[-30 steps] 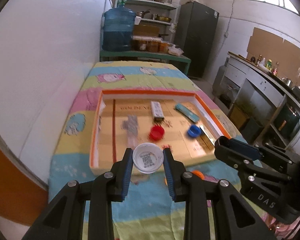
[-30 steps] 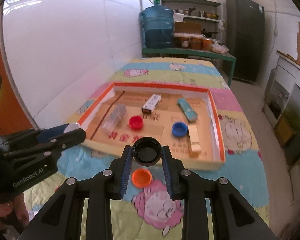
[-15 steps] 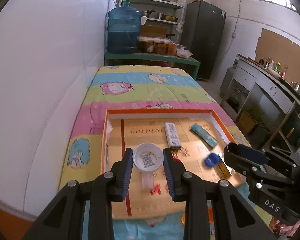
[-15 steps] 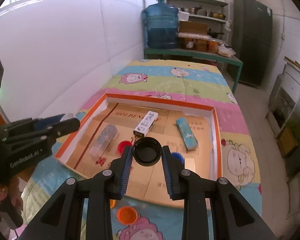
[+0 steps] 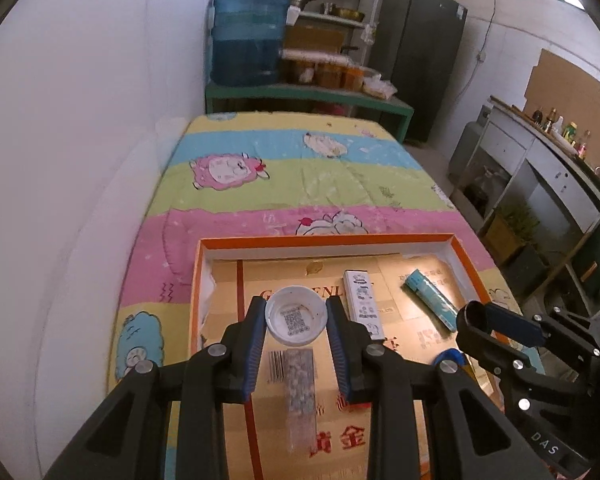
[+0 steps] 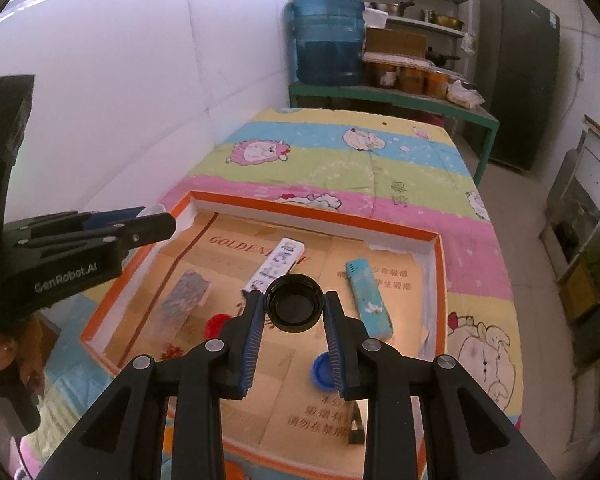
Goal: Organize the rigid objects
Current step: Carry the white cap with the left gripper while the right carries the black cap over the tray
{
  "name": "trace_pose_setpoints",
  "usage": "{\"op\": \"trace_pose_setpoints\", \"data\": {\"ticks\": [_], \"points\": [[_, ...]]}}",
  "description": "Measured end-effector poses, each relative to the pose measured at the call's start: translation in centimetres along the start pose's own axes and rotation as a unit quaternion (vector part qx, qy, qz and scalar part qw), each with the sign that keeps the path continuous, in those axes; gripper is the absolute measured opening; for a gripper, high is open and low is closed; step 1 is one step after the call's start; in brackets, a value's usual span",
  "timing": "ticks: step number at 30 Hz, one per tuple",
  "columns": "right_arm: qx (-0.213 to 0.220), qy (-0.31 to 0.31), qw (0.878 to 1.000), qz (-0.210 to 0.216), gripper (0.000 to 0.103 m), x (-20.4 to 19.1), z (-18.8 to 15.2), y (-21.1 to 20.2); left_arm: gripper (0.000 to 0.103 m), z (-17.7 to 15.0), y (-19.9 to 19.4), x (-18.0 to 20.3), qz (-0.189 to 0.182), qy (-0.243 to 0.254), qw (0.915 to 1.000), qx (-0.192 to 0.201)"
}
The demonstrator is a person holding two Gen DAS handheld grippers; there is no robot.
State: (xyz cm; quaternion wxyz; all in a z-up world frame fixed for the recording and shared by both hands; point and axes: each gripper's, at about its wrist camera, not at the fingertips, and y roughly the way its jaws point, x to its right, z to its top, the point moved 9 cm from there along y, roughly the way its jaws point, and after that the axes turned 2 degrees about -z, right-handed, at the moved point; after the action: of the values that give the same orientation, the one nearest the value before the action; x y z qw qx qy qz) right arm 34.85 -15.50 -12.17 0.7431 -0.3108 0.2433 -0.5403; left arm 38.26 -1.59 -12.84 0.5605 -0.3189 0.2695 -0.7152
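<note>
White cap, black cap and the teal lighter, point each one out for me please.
white cap [image 5: 296, 315], left wrist view, on its printed inner face.
black cap [image 6: 295, 303], right wrist view, on its hollow inside.
teal lighter [image 6: 370, 300], right wrist view, on the middle of its body.

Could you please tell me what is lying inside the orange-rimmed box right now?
Inside the orange-rimmed box lie a white carton, a teal lighter, a speckled bar, a red cap and a blue cap; the gripper covers part of its floor.
</note>
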Motion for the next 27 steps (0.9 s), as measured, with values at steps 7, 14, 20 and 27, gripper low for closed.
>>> {"op": "trace_pose_setpoints", "data": {"ticks": [7, 14, 20, 27], "points": [[-0.017, 0.002, 1.0, 0.012, 0.03, 0.8, 0.3, 2.2, 0.031, 0.5, 3.5, -0.7, 0.003, -0.014, 0.9994, -0.033], [-0.033, -0.003, 0.999, 0.009, 0.03, 1.1, 0.2, 4.1, 0.031, 0.7, 5.1, -1.2, 0.012, -0.017, 0.9988, -0.044], [-0.051, -0.012, 0.999, 0.003, 0.03, 1.0, -0.3, 5.9, 0.031, -0.2, 7.0, -1.5, 0.014, -0.014, 0.9969, -0.076], [-0.061, -0.015, 0.998, 0.004, 0.03, 1.1, -0.6, 7.0, 0.031, -0.4, 7.8, -1.7, 0.015, -0.016, 0.9964, -0.081]]}}
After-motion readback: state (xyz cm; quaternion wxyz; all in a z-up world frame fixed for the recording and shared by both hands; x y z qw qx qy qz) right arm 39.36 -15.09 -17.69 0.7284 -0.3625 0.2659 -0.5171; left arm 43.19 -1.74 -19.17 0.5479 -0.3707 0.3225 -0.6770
